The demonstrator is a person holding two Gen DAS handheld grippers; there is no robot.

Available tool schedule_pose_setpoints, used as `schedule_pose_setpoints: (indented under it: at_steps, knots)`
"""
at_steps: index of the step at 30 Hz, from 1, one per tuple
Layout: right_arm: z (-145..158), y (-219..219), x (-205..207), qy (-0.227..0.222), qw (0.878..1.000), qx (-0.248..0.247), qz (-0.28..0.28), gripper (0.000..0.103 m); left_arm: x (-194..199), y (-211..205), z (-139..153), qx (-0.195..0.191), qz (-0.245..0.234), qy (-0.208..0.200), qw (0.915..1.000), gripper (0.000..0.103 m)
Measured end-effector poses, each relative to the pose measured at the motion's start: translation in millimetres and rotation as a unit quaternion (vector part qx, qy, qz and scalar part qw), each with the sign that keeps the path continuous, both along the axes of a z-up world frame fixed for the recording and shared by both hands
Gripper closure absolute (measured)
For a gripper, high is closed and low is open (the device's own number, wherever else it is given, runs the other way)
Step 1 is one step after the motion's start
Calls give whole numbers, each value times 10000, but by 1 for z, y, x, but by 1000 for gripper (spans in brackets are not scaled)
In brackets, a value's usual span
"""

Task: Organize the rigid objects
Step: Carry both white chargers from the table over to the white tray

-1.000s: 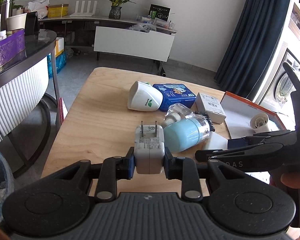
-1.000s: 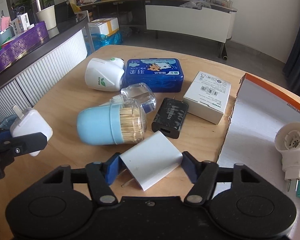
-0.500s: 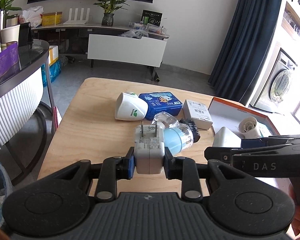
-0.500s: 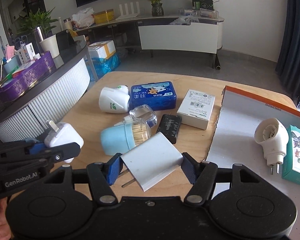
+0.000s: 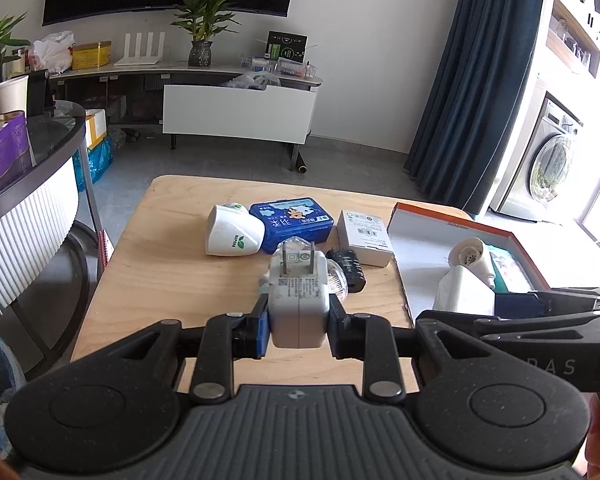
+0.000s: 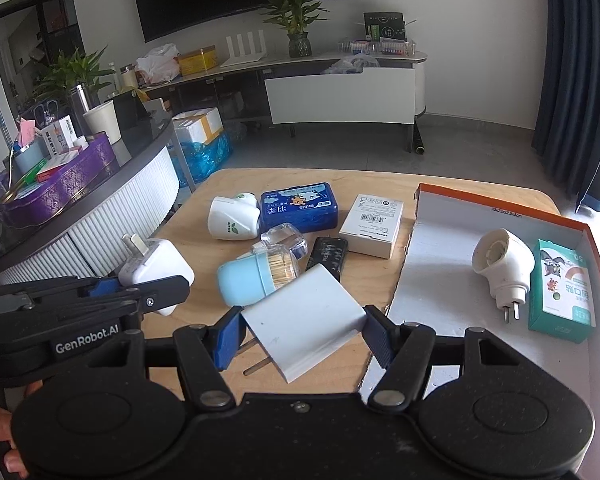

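Left wrist view: above near table [image 5: 140,280] edge, facing twelve o'clock, angled down. Right wrist view: same, closer. Shared: blue tin [image 5: 292,220] [image 6: 299,207], orange-rimmed box [image 5: 452,222] [image 6: 500,204].

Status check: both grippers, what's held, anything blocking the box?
Left gripper shut on small white charger. Right gripper shut on flat white adapter. Orange-rimmed box beside right gripper, path open.

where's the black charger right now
The black charger lies on the table, centre of the right wrist view, between the toothpick jar and the white carton.
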State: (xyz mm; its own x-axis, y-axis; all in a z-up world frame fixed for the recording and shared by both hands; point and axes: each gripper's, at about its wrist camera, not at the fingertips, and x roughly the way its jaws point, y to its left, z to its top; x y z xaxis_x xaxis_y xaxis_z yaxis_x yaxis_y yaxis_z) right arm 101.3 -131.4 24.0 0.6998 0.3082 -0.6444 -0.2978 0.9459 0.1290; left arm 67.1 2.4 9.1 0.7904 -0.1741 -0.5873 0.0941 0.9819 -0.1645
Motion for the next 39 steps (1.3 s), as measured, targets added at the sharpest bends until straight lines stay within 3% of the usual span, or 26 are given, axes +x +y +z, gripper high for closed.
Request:
schedule_pose_setpoints:
  at_steps: [39]
  knots:
    - [18,-70,-32,-193,9964,177,-810,26,-1,-54,6,94,-660,-28,9978,74]
